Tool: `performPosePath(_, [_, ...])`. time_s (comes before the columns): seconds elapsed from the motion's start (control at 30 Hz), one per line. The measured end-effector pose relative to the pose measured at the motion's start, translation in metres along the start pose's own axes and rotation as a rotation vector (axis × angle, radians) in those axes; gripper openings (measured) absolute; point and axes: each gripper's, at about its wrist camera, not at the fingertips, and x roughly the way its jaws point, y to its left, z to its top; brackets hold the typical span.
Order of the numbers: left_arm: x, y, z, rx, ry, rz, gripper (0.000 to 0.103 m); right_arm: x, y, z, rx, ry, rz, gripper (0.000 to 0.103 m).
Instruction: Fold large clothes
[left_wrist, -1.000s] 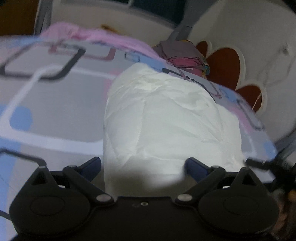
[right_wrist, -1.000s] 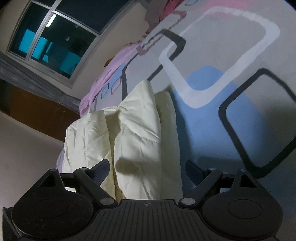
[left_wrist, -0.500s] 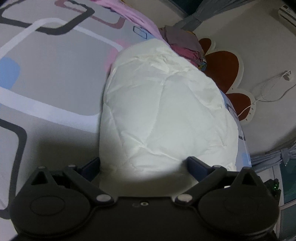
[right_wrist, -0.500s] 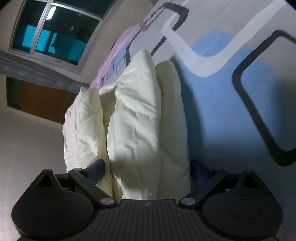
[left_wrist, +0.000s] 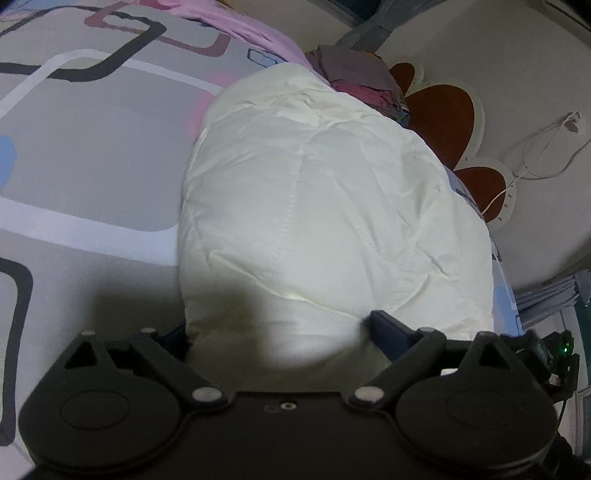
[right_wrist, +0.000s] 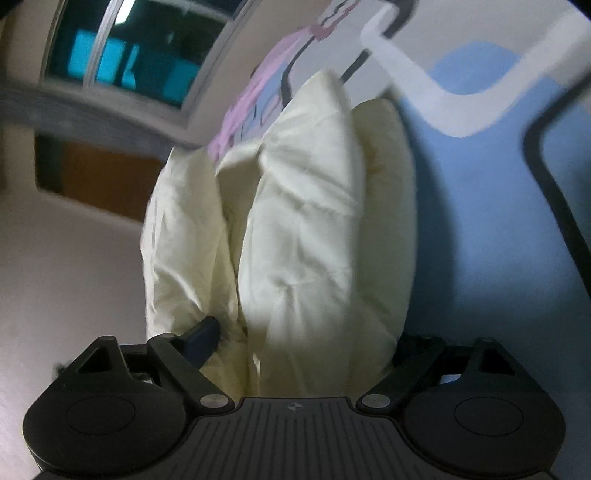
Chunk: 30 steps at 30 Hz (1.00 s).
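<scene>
– Both views have tipped down toward the bedsheet since a second ago, and both pairs of jaws have just been closing a little with the quilted cream garment between them.

– Left wrist view first. What do we see?

– We see the left gripper spread nearly as wide as it goes, straddling the near end of the folded bundle. One finger is half hidden behind the fabric and the other dents the padding, so we read it as a wide grip on the garment. The bundle lies on the bedsheet, stretching away from us toward the sheet's far edge.

– And the right wrist view?

– It is rolled and blurred, with the bedsheet running up the right of the picture. The garment shows its stacked layers edge-on against the sheet. The right gripper is also wide. One finger is tucked into a crease between layers and the other is hidden behind the padding. It looks clamped on the stack, though we cannot see that far pad.

– Which step are we in?

– We judge it to be setting the folded bundle down on the sheet, late in the fold.

– What does the next move call for?

– Probably letting both ends rest flat together before we open, so the puffy layers do not spring apart.
</scene>
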Motion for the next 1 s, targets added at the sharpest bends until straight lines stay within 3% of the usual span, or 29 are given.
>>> performPosePath(0.03, [-0.001,-0.001,0.000,0.001,-0.003,0.001,0.094,-0.007,-0.005,0.000,0.020,-0.017,0.022,0.094])
performPosePath(0.07, [-0.001,-0.001,-0.001,0.001,-0.005,0.003,0.094,-0.014,-0.008,0.000,0.021,-0.030,0.041,0.102])
performPosePath(0.27, [-0.002,0.000,-0.001,0.000,-0.005,0.003,0.094,-0.017,0.006,-0.002,-0.138,0.011,-0.061,0.103])
performPosePath(0.6, [0.004,-0.002,0.007,-0.012,0.018,-0.003,0.093,0.020,0.032,0.000,-0.259,0.079,-0.187,0.102])
performPosePath(0.63, [0.005,-0.002,0.007,-0.008,0.021,-0.008,0.091,0.022,0.033,-0.001,-0.273,0.088,-0.186,0.098])
performPosePath(0.67, [0.005,-0.002,0.008,0.003,0.025,-0.013,0.090,0.033,0.039,-0.001,-0.269,0.102,-0.174,0.086])
performPosePath(0.7, [0.005,-0.002,0.009,0.013,0.028,-0.018,0.087,0.036,0.037,-0.001,-0.247,0.117,-0.156,0.079])
performPosePath(1.0, [-0.010,-0.003,0.030,0.135,0.040,-0.092,0.063,0.025,0.054,-0.014,-0.239,0.057,-0.146,0.063])
